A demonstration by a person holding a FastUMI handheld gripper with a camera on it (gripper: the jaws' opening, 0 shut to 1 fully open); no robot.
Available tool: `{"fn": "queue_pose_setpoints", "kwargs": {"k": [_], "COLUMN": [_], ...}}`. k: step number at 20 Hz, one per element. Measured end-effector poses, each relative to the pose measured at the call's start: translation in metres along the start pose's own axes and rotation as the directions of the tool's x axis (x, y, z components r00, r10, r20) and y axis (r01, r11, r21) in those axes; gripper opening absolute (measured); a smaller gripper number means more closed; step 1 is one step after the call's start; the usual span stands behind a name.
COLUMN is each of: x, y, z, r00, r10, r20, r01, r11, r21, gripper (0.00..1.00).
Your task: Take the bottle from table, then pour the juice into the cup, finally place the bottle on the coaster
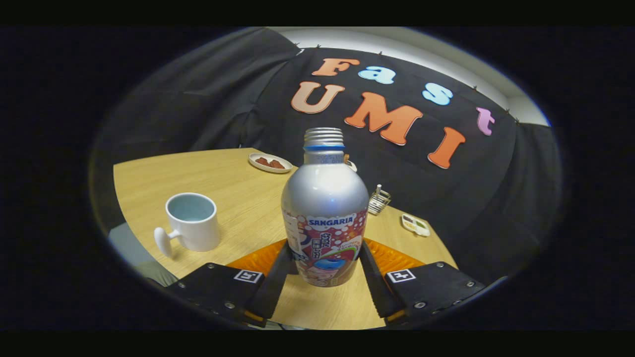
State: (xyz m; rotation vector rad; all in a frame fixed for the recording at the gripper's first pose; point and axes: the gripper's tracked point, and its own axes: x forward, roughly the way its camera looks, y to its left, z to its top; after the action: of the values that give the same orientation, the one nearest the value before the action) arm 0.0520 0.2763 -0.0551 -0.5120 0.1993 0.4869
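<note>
A silver bottle [325, 208] with a colourful label and an open threaded neck stands upright between my two fingers. My gripper [326, 248] is shut on the bottle, with both black fingers [278, 277] pressing on its lower sides. An orange coaster [255, 260] lies on the table just behind the bottle's base and shows on either side of it. I cannot tell whether the bottle's base touches the table. A white cup [192, 220] with a pale blue inside stands to the left of the fingers, its handle pointing toward me.
The round wooden table [218, 173] carries a small plate of brown pieces [270, 162] at its far edge. Beyond the bottle to the right are a wire holder [379, 201] and a small white dish [415, 224]. Black cloth walls the booth.
</note>
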Motion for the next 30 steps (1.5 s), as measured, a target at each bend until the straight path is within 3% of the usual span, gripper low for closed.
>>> {"fn": "queue_pose_setpoints", "kwargs": {"k": [9,18,30], "x": [0.027,0.067,0.079], "y": [0.018,0.031,0.035], "z": [0.0,-0.019,-0.043], "r00": [0.996,0.994,0.994], "r10": [0.078,0.113,0.11], "r20": [0.043,0.011,-0.014], "r01": [-0.086,-0.111,-0.098], "r11": [0.964,0.939,0.93], "r21": [0.251,0.326,0.355], "gripper": [0.76,0.77,0.8]}}
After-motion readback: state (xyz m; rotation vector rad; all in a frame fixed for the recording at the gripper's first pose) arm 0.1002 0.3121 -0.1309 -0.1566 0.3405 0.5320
